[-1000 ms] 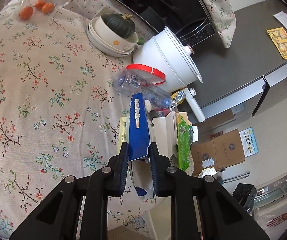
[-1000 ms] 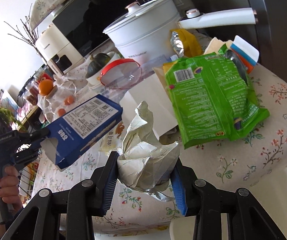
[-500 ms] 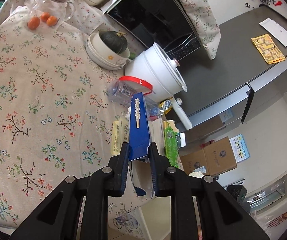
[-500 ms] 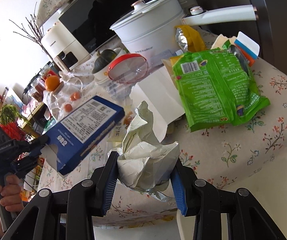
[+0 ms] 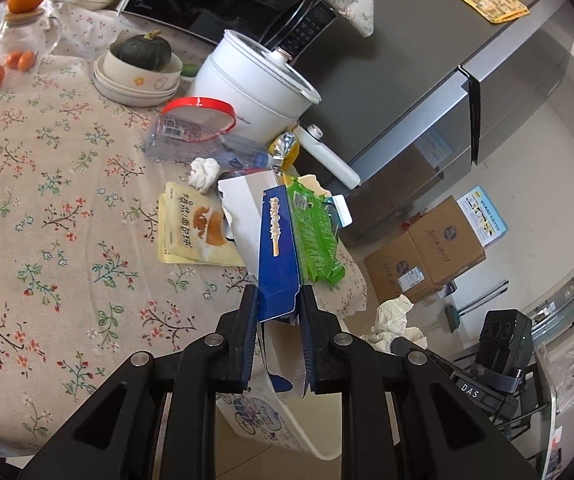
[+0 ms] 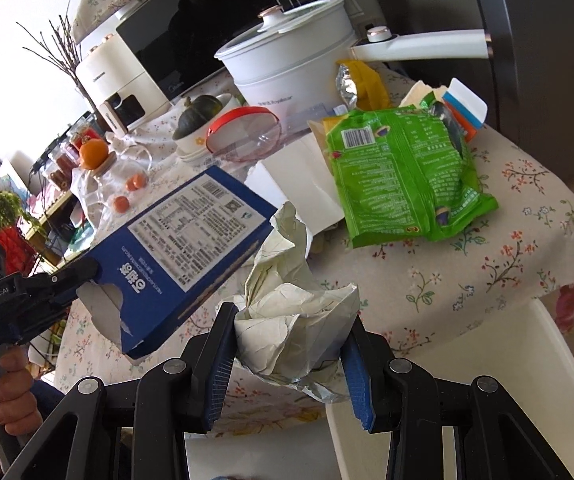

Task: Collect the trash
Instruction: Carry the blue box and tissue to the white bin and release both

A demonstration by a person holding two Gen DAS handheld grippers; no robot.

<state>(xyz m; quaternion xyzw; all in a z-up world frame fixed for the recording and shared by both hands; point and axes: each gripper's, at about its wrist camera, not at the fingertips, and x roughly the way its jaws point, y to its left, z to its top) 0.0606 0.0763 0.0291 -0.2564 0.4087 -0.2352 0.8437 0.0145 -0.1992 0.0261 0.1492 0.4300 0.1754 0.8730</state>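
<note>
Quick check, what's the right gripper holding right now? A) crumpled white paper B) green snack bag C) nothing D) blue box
A: in the right wrist view the right gripper is closed on the crumpled white paper, pads pressing both sides. The blue box is in the left gripper, and the green snack bag lies on the table.

"GenRobot.AI" on the left gripper [image 6: 53, 286]; "DAS" on the right gripper's body [image 5: 473, 390].
</note>
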